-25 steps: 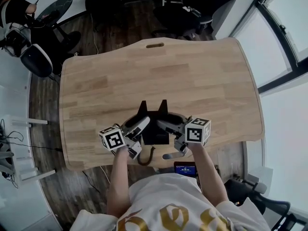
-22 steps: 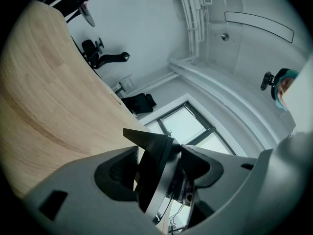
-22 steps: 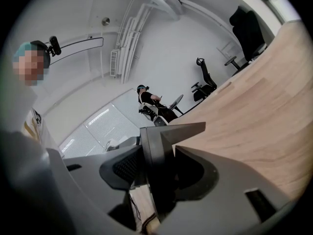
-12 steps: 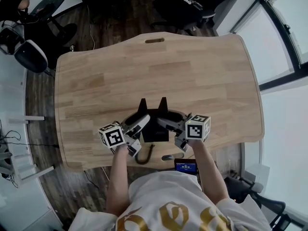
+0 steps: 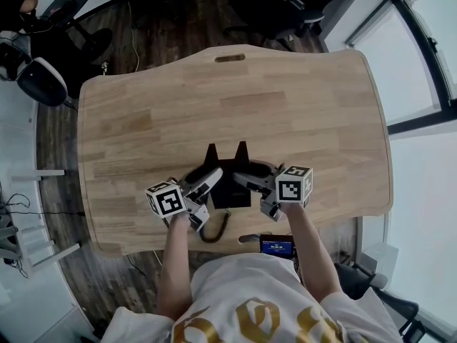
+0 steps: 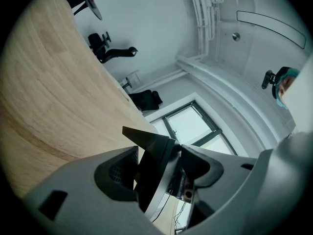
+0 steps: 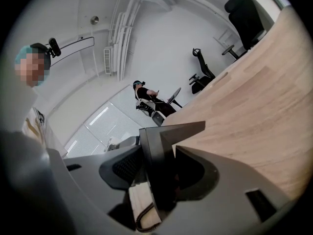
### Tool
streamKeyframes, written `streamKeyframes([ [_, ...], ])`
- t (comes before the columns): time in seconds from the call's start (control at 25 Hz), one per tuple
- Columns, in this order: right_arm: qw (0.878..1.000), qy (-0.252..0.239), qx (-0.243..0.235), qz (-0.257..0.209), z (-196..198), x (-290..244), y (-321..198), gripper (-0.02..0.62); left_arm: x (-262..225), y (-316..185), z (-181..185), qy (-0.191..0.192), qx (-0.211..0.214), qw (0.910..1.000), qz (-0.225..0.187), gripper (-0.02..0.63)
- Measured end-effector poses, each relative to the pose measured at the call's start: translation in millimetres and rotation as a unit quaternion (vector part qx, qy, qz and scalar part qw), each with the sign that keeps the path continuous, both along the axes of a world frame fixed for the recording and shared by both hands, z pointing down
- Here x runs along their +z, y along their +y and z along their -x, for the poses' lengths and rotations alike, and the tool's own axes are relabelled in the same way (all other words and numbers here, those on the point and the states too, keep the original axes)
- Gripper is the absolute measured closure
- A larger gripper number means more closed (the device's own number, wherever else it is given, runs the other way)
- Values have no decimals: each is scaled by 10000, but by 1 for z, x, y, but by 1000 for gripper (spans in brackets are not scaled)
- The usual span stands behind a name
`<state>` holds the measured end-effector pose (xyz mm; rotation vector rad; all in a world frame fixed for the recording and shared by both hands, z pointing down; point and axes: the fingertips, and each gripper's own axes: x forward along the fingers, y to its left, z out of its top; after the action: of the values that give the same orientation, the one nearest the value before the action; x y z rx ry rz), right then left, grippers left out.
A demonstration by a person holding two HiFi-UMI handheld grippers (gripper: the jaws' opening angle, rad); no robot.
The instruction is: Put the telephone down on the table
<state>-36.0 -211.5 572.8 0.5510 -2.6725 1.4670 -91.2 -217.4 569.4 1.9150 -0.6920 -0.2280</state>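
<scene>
A black telephone [image 5: 229, 177] with two pointed feet at its far end is held between both grippers above the near part of the wooden table [image 5: 285, 113]. My left gripper [image 5: 212, 181] is shut on its left side, and my right gripper [image 5: 243, 182] is shut on its right side. A coiled cord [image 5: 216, 232] hangs below it over the table's near edge. In the left gripper view the phone's black wedge [image 6: 154, 165] sits clamped between the jaws; the right gripper view shows the same wedge [image 7: 159, 165] and the cord [image 7: 144, 217].
Office chairs [image 5: 278, 6] stand beyond the table's far edge, and a seated person [image 5: 21, 2] is at the far left. A small dark device with a lit screen [image 5: 275, 246] sits near my body. Windows [image 5: 421, 84] run along the right.
Both grippers and the telephone have stayed almost in place over the near table edge; the view has shifted slightly, and the cord hangs a little lower.
</scene>
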Motion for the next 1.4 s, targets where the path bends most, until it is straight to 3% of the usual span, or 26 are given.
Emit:
streamKeyframes([
  [0.64,9993,-77,-202,301,0,27,-31,393,28,-28,0,-66,-80,9995,290,356],
  [1.4,9976,-133,-5,683,-5,52,-58,398,54,-52,-4,-182,-93,9982,567,371],
])
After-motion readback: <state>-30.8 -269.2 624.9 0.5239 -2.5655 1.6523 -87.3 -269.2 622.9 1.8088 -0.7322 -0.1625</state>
